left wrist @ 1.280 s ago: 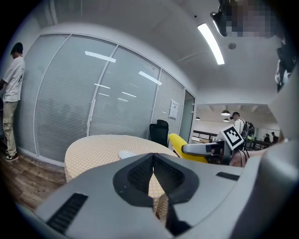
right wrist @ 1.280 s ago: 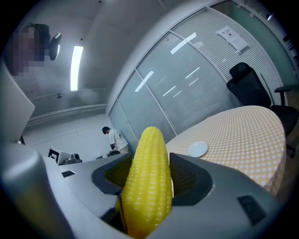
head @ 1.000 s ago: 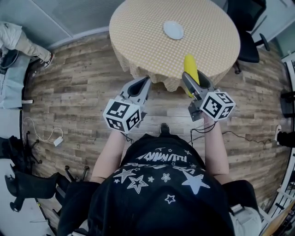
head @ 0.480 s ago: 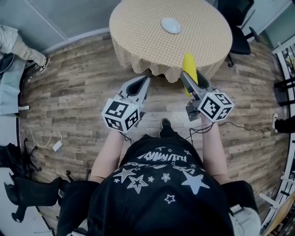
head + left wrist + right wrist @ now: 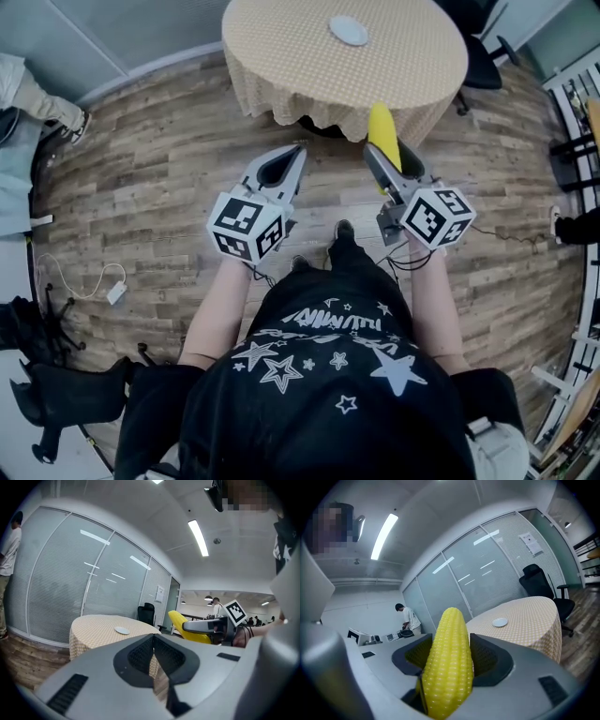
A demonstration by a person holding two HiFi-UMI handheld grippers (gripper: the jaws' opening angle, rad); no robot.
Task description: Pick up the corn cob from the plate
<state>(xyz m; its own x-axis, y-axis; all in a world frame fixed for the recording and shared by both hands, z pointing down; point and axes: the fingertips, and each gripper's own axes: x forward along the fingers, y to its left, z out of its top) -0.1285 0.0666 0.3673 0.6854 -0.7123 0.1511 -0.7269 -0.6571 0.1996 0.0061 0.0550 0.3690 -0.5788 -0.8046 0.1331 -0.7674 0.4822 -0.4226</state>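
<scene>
A yellow corn cob (image 5: 382, 130) (image 5: 449, 660) stands upright between the jaws of my right gripper (image 5: 385, 160), which is shut on it; the cob also shows in the left gripper view (image 5: 187, 626). My left gripper (image 5: 292, 161) is shut with nothing in it. Both are held over the wood floor, short of the round table (image 5: 281, 56) with its checked yellow cloth. The small white plate (image 5: 349, 30) (image 5: 500, 622) (image 5: 122, 630) lies bare on the tabletop, well beyond both grippers.
A black office chair (image 5: 483, 61) stands at the table's right. Bags and tripods (image 5: 37, 356) lie on the floor at the left. A person in a white shirt (image 5: 408, 618) stands at a desk far off. A glass wall (image 5: 70, 583) is behind the table.
The view has drawn back from the table: table and plate have slid toward the top of the head view. Both grippers keep their pose, the right still holding the cob.
</scene>
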